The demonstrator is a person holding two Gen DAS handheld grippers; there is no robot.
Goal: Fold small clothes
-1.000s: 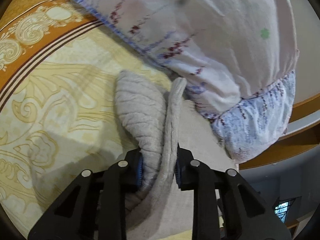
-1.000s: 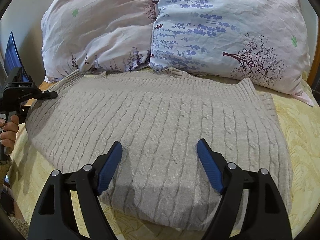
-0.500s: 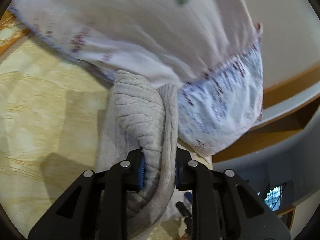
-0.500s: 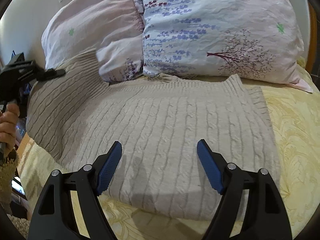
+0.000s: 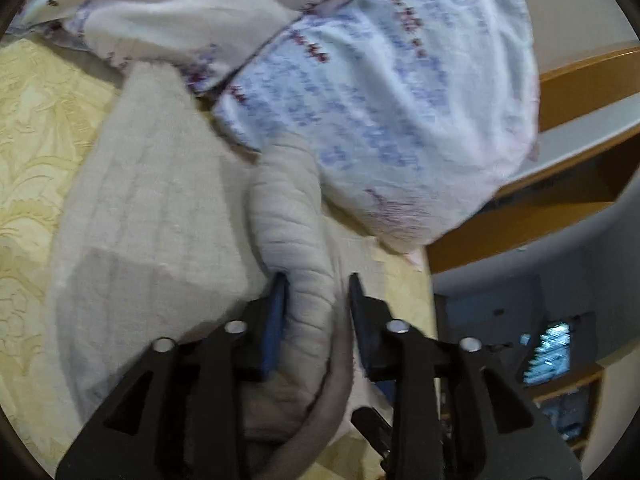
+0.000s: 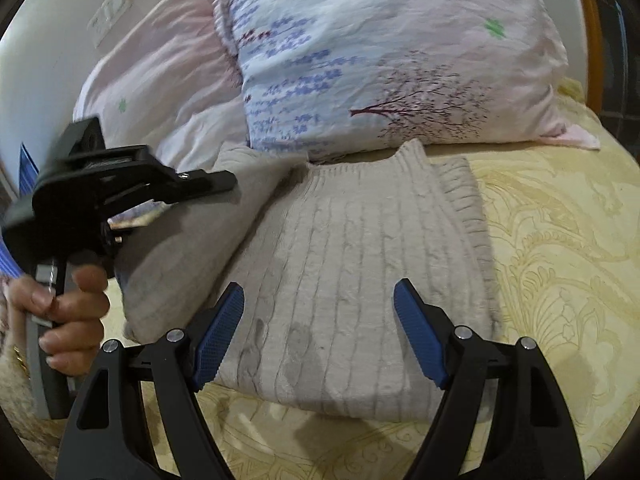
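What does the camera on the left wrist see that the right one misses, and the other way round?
Only the left wrist view shows the left hand-held gripper pinching a bunched fold of the sweater, plus the wooden bed frame. Only the right wrist view shows the right hand-held gripper open above the sweater's flat half, the person's hand and a wall socket. Both show the beige knit sweater, floral pillows and yellow bedspread.

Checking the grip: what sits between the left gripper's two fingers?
A bunched fold of the sweater fills the gap of the left gripper, with both pads against the knit. The left wrist view shows this.
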